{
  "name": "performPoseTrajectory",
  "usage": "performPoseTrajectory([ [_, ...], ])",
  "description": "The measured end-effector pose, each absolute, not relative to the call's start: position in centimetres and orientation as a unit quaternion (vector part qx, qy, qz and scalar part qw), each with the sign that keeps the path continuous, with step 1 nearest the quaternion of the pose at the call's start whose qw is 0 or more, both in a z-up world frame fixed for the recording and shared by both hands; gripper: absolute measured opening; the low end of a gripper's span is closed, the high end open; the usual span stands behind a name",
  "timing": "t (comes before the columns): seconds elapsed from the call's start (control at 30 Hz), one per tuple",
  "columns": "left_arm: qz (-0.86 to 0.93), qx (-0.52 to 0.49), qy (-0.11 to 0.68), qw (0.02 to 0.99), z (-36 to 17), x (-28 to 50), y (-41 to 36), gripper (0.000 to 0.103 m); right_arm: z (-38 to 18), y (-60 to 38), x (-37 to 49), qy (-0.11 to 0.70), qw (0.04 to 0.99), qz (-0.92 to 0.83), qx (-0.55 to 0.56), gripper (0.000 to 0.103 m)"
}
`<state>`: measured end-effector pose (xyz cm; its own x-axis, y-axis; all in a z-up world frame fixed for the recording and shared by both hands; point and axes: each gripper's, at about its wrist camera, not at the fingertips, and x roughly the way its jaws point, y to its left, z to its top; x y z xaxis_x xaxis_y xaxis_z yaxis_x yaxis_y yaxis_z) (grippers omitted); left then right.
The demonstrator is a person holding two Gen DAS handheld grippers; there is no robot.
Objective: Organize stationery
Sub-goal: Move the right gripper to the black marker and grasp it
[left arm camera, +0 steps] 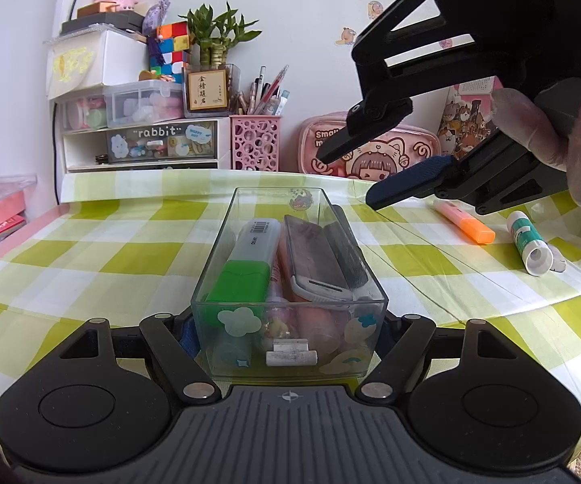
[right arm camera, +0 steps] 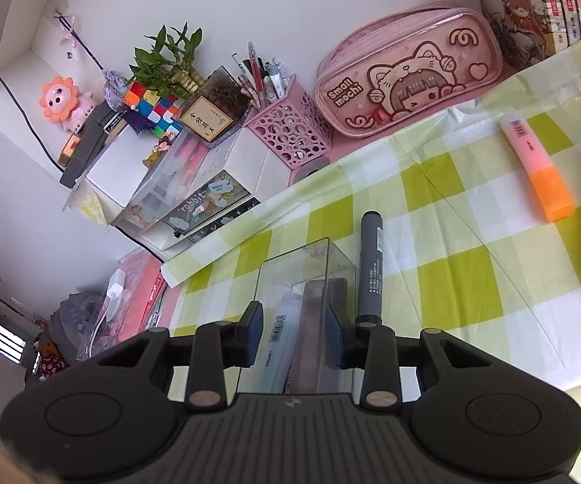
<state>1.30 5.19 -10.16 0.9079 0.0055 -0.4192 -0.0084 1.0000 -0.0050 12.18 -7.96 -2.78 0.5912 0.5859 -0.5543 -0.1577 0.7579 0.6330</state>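
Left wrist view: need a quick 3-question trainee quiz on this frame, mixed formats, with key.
1. True or false: the orange highlighter lies inside the clear box.
2. What is the left tool clamped on? A) pink pencil case B) clear box C) glue stick
3. Fill in: the highlighter lying on the left side of the box has a ____ cap.

Key:
1. False. It lies on the checked tablecloth, to the right of the box.
2. B
3. green
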Motion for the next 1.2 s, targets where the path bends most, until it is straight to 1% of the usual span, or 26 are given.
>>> performPoseTrajectory([
  [0.1,0.004,-0.003,0.215,0.977,-10.2,1.3,5.2,0.075,-2.5,-8.9,12.0,0.388,0.858,0.206,0.266,0.055],
  [0.23,0.004,-0.003,0.215,0.977,-10.2,1.3,5.2,0.075,-2.4,-9.9,12.1,0.379,0.871,0.181,0.255,0.058],
  [0.4,0.004,-0.004,0.214,0.977,-10.2,1.3,5.2,0.075,-2.8,-9.0,12.6,0.362,0.899,0.157,0.19,0.059],
  [0.5,0.004,-0.004,0.214,0.977,-10.2,1.3,5.2,0.075,-3.6,-8.2,13.2,0.366,0.901,0.163,0.163,0.059],
  [0.9,0.004,-0.004,0.214,0.977,-10.2,1.3,5.2,0.075,-5.7,-6.6,14.4,0.372,0.9,0.191,0.12,0.059],
  [1.2,0.004,-0.004,0.214,0.977,-10.2,1.3,5.2,0.075,-6.8,-6.3,14.4,0.353,0.91,0.204,0.072,0.058],
])
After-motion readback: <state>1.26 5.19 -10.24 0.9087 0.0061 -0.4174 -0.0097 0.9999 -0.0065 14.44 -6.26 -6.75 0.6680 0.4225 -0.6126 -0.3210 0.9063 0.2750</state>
